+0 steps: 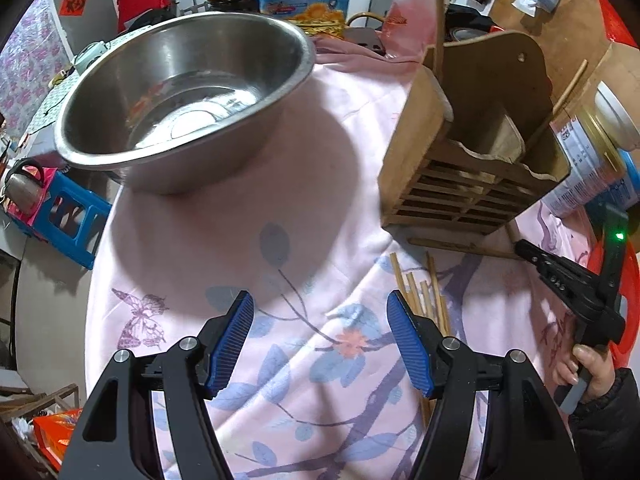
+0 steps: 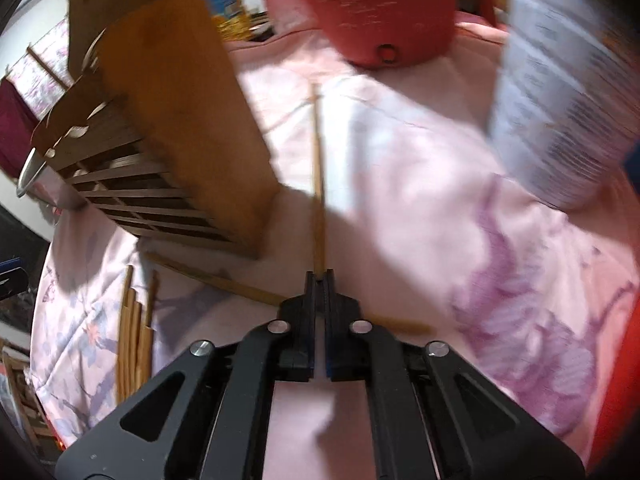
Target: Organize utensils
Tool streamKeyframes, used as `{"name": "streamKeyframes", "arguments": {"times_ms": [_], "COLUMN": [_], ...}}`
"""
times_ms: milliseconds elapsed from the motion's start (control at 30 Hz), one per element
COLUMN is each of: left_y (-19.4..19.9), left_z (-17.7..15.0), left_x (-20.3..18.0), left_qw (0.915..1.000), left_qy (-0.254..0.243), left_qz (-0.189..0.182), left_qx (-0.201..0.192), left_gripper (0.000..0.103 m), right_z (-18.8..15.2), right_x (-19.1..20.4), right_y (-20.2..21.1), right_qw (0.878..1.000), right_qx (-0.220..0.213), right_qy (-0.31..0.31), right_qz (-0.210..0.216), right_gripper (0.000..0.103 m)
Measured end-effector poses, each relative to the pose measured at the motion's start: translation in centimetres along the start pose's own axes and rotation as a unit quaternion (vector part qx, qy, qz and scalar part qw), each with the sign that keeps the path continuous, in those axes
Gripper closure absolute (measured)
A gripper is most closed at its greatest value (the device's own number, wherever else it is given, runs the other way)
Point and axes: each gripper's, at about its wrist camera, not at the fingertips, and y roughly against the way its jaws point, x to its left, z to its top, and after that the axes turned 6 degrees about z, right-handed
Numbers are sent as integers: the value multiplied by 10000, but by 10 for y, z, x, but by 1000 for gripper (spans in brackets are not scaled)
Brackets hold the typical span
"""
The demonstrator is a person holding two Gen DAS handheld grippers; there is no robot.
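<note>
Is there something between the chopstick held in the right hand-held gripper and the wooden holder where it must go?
Nothing visible blocks it. The right hand-held gripper is shut on one chopstick, which points past the right side of the wooden holder. Only bare pink cloth lies between them.

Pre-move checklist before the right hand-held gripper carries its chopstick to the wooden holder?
1. Right hand-held gripper shut on one chopstick: ok.
2. Only one chopstick in the grip: ok.
3. Wooden holder upright, top open: ok.
4. Room left in holder compartments: cannot tell.
5. Left hand-held gripper open, holding nothing: ok.
6. Loose chopsticks remain on the cloth: task not done, not ok.
</note>
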Motion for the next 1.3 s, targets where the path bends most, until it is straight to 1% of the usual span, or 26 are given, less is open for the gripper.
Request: {"name": "streamKeyframes", "arguments": {"times_ms": [67, 133, 167, 233, 300, 467, 533, 600, 667, 733, 967, 1100, 1200, 1300], "left_y": [0, 0, 0, 0, 1, 4, 6, 7, 7, 5, 2, 4, 0, -3], "left_z": [-1, -2, -3, -5, -7, -13, -17, -21, -24, -26, -23, -23, -23, -23], "left_x": [-4, -10, -12, -15, -18, -20, -19, -20, -22, -24, -43, -50, -52, -59], "left_qw": [10000, 9999, 9998, 9998, 9997, 9996, 9995, 9993, 9991, 9989, 9982, 9971, 9969, 9964], "left_qy": [-60, -134, -167, -205, -229, -276, -287, -308, -356, -404, -595, -761, -784, -847], "left_qz": [-35, -50, -52, -50, -39, 68, 145, 195, 231, 223, 67, 57, 30, -48], "left_qx": [-5, -6, -5, 3, 18, 20, 24, 43, 60, 81, 78, 46, 74, 66], "left_gripper": [35, 35, 35, 35, 35, 35, 35, 35, 35, 35, 35, 35, 35, 35], "right_z": [-3, -7, -8, -6, -5, 3, 5, 5, 7, 8, 2, 1, -7, -20], "right_x": [-11, -18, -19, -16, -9, 11, 9, 8, 3, 0, -7, -13, -21, -26], "right_y": [8, 14, 17, 18, 19, -4, -15, -16, -16, -15, 5, 22, 42, 73], "right_qw": [10000, 10000, 9999, 9997, 9996, 9993, 9993, 9993, 9994, 9995, 9994, 9988, 9978, 9964], "right_qx": [-2, 2, -66, -104, -161, -127, -77, -164, -136, -128, -253, -462, -601, -802], "right_qy": [-76, -89, -97, -76, 24, 275, 238, 247, 133, 101, 109, -79, -273, -269], "right_qz": [-47, 4, 27, 185, 229, 240, 265, 209, 295, 263, 187, 157, 92, 24], "right_gripper": [102, 96, 95, 92, 90, 90, 90, 97, 97, 97, 97, 97, 97, 97]}}
